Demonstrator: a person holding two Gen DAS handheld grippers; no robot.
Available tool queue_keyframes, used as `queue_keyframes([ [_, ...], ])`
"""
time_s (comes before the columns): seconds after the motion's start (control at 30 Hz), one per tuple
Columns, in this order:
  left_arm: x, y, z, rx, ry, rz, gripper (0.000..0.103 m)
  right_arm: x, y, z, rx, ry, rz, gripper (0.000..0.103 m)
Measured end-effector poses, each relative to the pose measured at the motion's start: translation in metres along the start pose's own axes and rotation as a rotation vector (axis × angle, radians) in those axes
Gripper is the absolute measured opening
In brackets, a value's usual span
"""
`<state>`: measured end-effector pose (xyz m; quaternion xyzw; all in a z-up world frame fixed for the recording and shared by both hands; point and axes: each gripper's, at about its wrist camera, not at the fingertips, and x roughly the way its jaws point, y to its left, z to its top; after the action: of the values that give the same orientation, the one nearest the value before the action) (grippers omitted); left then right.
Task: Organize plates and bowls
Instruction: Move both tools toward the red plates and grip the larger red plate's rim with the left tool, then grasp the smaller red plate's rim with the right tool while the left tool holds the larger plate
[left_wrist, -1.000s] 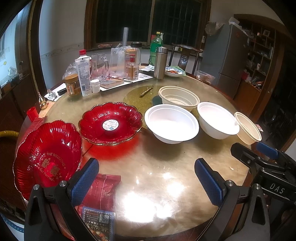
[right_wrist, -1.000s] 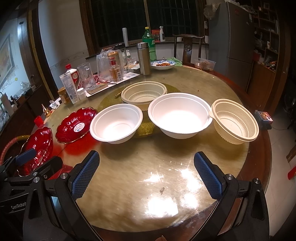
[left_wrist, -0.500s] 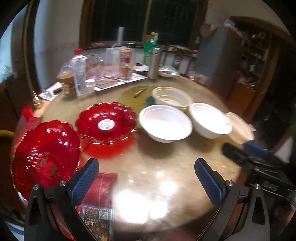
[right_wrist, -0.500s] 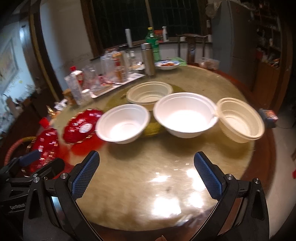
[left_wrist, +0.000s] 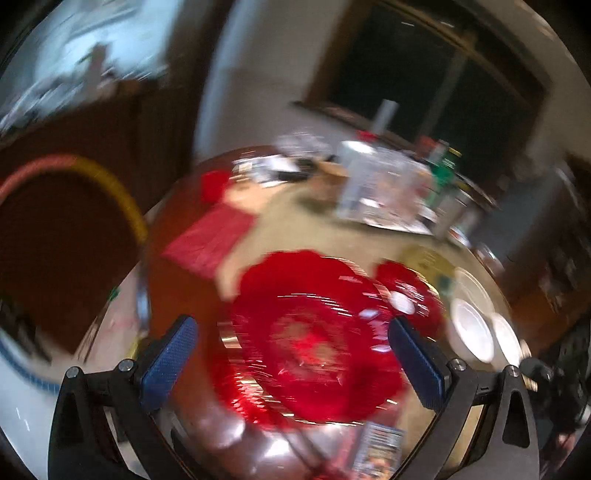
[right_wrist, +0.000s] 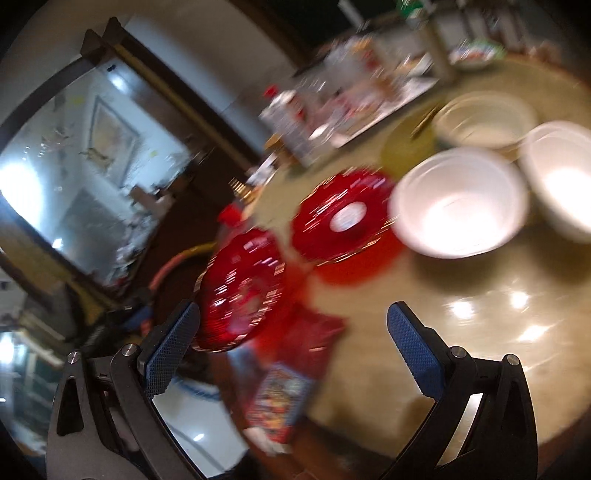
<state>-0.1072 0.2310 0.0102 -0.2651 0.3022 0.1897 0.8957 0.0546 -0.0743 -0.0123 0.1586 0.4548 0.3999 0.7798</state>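
The left gripper (left_wrist: 291, 354) hovers spread wide over the near red plate (left_wrist: 314, 343), holding nothing. That plate looks like glass: stiff, slippery, breakable, so pinch its scalloped rim. The right gripper (right_wrist: 293, 345) is spread too.

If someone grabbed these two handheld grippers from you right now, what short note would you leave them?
Left gripper: open, holding nothing, pointed at the near red plate by the table edge.
Right gripper: open, holding nothing, aimed between that plate and a red packet.
The second red plate lies flat beside a white bowl; another white bowl and a cream bowl sit further on.
Done: nothing stacked.
Left: stack the plates together, nest the bowls. Both views are blurred.
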Motion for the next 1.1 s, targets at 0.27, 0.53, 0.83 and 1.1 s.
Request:
queue_keyframes([
  [0.27, 0.036, 0.026, -0.006, -0.104, 0.073, 0.043, 0.099, 0.091, 0.030, 0.006, 0.061, 0.205, 0.150, 0.077],
  [0.53, 0.063, 0.017, -0.014, -0.032, 0.159, 0.090, 0.073, 0.133, 0.020, 0.010, 0.128, 0.265, 0.096, 0.051],
  [0.83, 0.089, 0.019, -0.025, -0.016, 0.245, 0.131, 0.014, 0.154, 0.002, 0.014, 0.115, 0.292, 0.032, 0.013],
  [1.1, 0.067, 0.008, -0.017, 0.000, 0.167, 0.140, 0.012, 0.146, 0.012, 0.016, 0.025, 0.242, 0.003, 0.013],
])
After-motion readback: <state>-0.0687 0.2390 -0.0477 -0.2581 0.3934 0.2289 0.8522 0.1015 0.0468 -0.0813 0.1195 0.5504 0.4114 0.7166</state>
